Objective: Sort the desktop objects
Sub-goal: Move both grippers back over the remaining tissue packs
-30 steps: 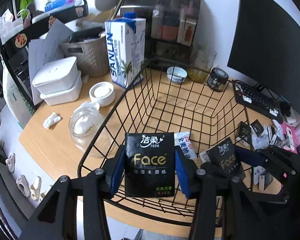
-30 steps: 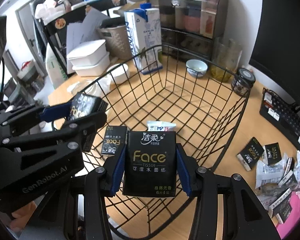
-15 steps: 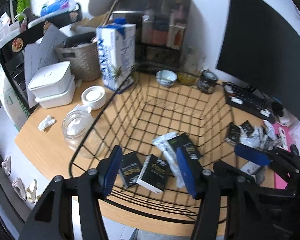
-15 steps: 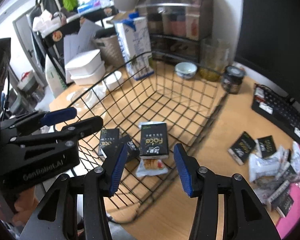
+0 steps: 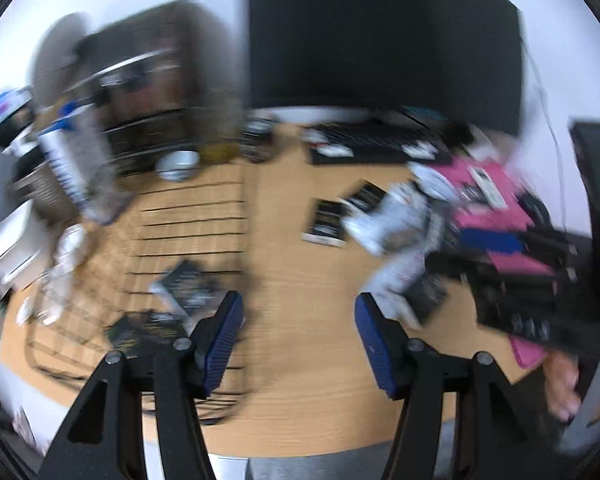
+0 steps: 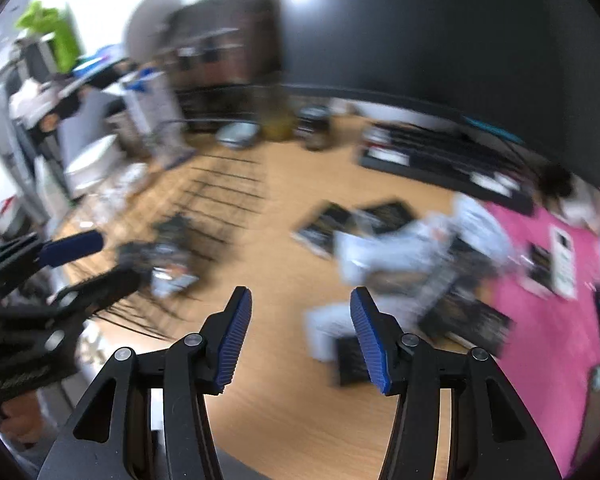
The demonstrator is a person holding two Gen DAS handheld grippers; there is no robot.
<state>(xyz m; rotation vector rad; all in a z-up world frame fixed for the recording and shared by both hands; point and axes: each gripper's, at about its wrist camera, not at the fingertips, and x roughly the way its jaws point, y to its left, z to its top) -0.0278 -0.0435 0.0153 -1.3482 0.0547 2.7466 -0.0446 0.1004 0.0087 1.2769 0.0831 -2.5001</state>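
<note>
Both views are blurred by motion. My left gripper (image 5: 298,304) has its jaws opening, nothing between them, over bare desk just right of the wire basket (image 5: 192,216). Black tissue packs (image 5: 184,280) lie inside the basket. My right gripper (image 6: 300,296) also has its jaws opening and holds nothing, hovering over the desk short of a pile of black tissue packs (image 6: 384,212) and white snack packets (image 6: 412,248). That pile also shows in the left wrist view as black packs (image 5: 326,220) and white packets (image 5: 396,216).
A pink mat (image 6: 560,300) lies right of the pile. A keyboard (image 5: 380,144) and a dark monitor (image 5: 380,40) stand behind it. A small bowl (image 5: 178,162), a dark jar (image 6: 314,124) and a milk carton (image 5: 68,160) stand beyond the basket.
Both grippers let go of their black tissue packs, which now lie in the basket. Both then swung right, away from the basket toward the pile, with jaws wider.
</note>
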